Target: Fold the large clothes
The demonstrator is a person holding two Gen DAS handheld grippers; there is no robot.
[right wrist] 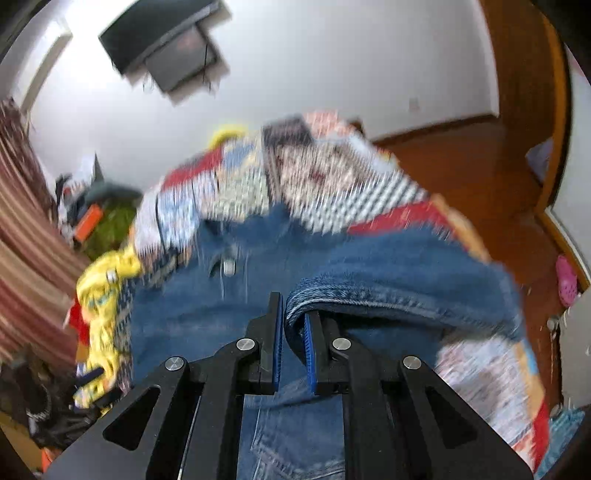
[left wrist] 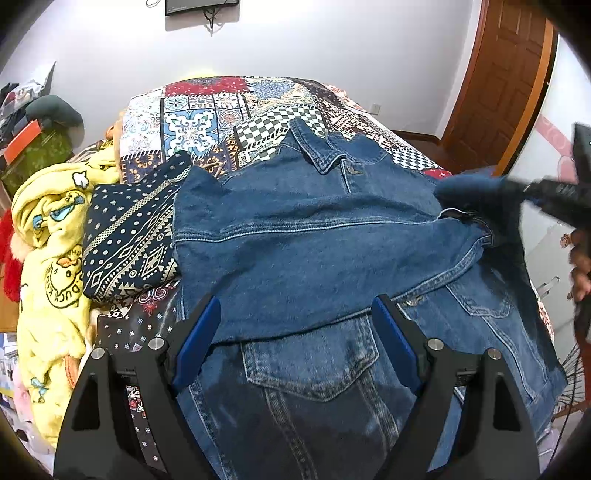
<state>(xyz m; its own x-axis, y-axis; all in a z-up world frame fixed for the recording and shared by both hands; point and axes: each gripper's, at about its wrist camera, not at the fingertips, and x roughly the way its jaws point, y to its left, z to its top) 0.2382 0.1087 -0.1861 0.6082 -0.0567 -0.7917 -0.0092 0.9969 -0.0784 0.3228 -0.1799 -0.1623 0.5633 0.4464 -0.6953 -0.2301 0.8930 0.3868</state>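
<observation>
A blue denim jacket (left wrist: 314, 236) lies face up on the patchwork bed cover (left wrist: 229, 107), its collar toward the far wall and one sleeve folded across its chest. My left gripper (left wrist: 295, 302) hovers open over the jacket's lower front, with nothing pinched between its blue pads. At the right edge, blurred, my right gripper (left wrist: 554, 199) lifts the other sleeve (left wrist: 469, 192) off the bed. In the right wrist view my right gripper (right wrist: 293, 308) is shut on a fold of that denim sleeve (right wrist: 388, 291), which drapes to the right of the fingers.
A folded navy patterned garment (left wrist: 129, 236) lies left of the jacket, with a heap of yellow duck-print cloth (left wrist: 51, 258) beyond it. A person's hand (left wrist: 580, 266) shows at the right edge. A wooden door (left wrist: 498, 74) stands at the back right and a screen (left wrist: 199, 5) hangs on the wall.
</observation>
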